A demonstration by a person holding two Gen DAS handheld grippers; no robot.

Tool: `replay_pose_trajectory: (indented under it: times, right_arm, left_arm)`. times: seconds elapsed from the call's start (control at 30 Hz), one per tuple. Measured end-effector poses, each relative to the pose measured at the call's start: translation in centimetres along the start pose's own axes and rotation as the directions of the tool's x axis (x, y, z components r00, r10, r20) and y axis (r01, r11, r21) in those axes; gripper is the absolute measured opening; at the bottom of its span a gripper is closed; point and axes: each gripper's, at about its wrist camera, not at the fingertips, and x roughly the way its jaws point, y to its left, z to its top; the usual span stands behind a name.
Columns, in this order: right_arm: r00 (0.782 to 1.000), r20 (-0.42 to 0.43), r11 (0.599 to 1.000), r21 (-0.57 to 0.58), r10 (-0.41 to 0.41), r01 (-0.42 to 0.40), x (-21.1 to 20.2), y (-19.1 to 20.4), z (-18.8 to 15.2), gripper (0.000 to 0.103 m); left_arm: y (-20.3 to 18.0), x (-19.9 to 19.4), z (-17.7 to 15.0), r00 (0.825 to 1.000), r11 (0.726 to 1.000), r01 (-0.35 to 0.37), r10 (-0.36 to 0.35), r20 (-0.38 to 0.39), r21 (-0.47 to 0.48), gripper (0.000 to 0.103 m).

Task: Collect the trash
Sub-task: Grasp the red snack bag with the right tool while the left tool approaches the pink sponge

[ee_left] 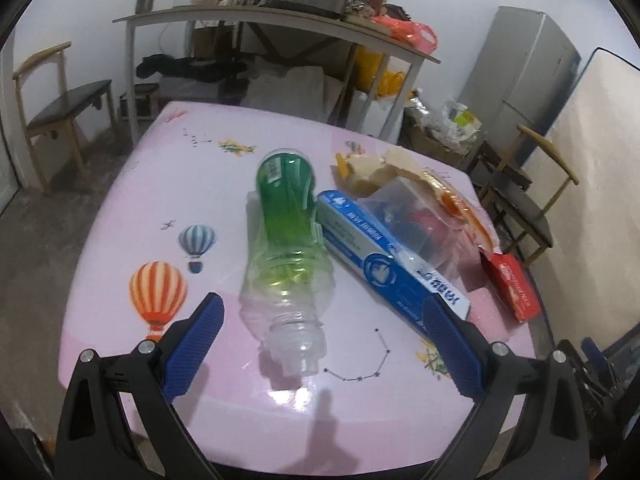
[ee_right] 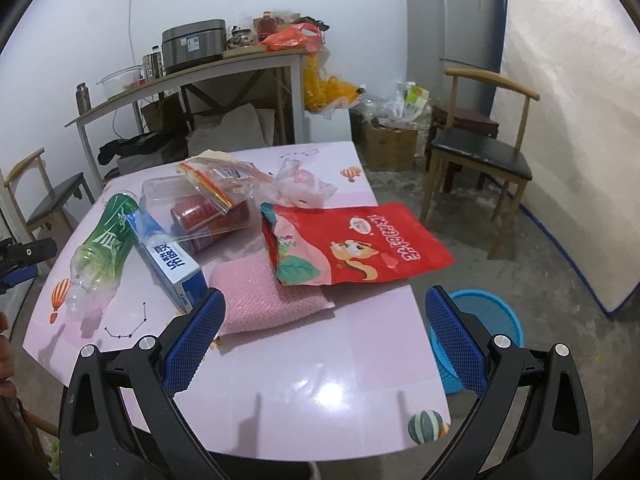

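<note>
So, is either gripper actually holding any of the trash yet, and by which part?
Nothing is held. The left gripper is open around the neck of the green bottle without touching it; the right gripper is open above the table.

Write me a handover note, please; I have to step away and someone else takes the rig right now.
Left gripper: open, empty, lined up with the neck of the green bottle lying on the table.
Right gripper: open, empty, above the table's near edge.
Also on the table: blue box, red snack bag, pink sponge, clear bags.
Blue basket stands on the floor, to the right.
Collected: nothing visible. Left: everything.
</note>
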Motion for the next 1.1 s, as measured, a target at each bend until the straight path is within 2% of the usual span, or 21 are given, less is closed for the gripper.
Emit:
replay_pose_trajectory:
  times: [0.1,0.2,0.27,0.33,0.43,0.53,0.6,0.63,0.67,0.73,0.8,0.9,0.97,1.03,1.1]
  right_arm:
    - [0.999,-0.019,0.999,0.016,0.032,-0.032,0.8,-0.9,0.0,0.095]
    - [0.999,-0.028,0.999,0.036,0.038,-0.037,1.5,-2.1,-0.1,0.095]
    - [0.998,-0.026,0.997,0.05,0.054,-0.052,1.6,-2.9,0.1,0.095]
    - [0.998,-0.021,0.996,0.061,0.067,-0.065,1.8,-3.7,0.6,0.095]
    - [0.994,-0.02,0.99,0.093,0.105,-0.103,2.7,-5.3,2.1,0.09]
    - [0.987,-0.05,0.978,0.154,0.151,-0.142,4.3,-6.8,3.2,0.084]
    - [0.981,-0.075,0.964,0.213,0.178,-0.159,5.2,-7.9,3.5,0.08]
    - [0.975,-0.094,0.948,0.268,0.2,-0.169,5.9,-8.9,3.6,0.079]
    - [0.97,-0.105,0.936,0.303,0.22,-0.179,6.4,-9.5,3.5,0.078]
    - [0.952,-0.137,0.89,0.412,0.272,-0.195,7.7,-11.5,3.0,0.076]
    - [0.935,-0.158,0.845,0.494,0.318,-0.205,9.0,-13.0,2.5,0.075]
    - [0.907,-0.172,0.772,0.598,0.385,-0.214,10.8,-15.2,2.0,0.075]
    - [0.888,-0.166,0.715,0.664,0.43,-0.222,12.1,-16.5,1.6,0.075]
    - [0.877,-0.165,0.678,0.702,0.452,-0.218,13.3,-17.4,1.4,0.076]
    - [0.857,-0.156,0.622,0.752,0.492,-0.22,14.9,-18.3,0.9,0.076]
  left_arm:
    - [-1.5,0.4,-0.7,0.996,0.996,0.085,-0.085,-0.009,0.035,0.097]
    - [-4.1,1.3,-1.9,0.982,0.979,0.183,-0.178,-0.058,0.09,0.097]
    - [-6.2,1.9,-2.8,0.961,0.955,0.271,-0.261,-0.091,0.119,0.097]
    - [-7.9,2.4,-3.5,0.943,0.932,0.329,-0.316,-0.104,0.15,0.097]
    - [-11.1,2.9,-4.8,0.934,0.895,0.357,-0.339,-0.11,0.268,0.095]
    - [-14.7,3.3,-6.3,0.949,0.837,0.309,-0.303,-0.089,0.451,0.09]
    - [-17.2,3.7,-7.7,0.969,0.773,0.22,-0.244,-0.042,0.594,0.085]
    - [-17.7,4.1,-8.0,0.974,0.755,0.193,-0.223,-0.032,0.627,0.084]
    - [-18.7,4.6,-8.6,0.981,0.715,0.151,-0.194,-0.014,0.683,0.081]
    - [-19.6,5.6,-9.4,0.989,0.652,0.082,-0.149,0.022,0.753,0.077]
    - [-20.8,6.8,-10.3,0.993,0.562,0.001,-0.101,0.067,0.827,0.072]
    - [-22.1,8.2,-10.9,0.993,0.474,-0.054,-0.069,0.099,0.879,0.072]
    - [-22.4,9.1,-10.9,0.995,0.444,-0.049,-0.061,0.085,0.895,0.072]
    - [-22.6,10.1,-10.6,0.997,0.435,-0.042,-0.047,0.069,0.899,0.068]
    - [-22.8,10.7,-10.4,0.998,0.431,-0.038,-0.032,0.057,0.902,0.061]
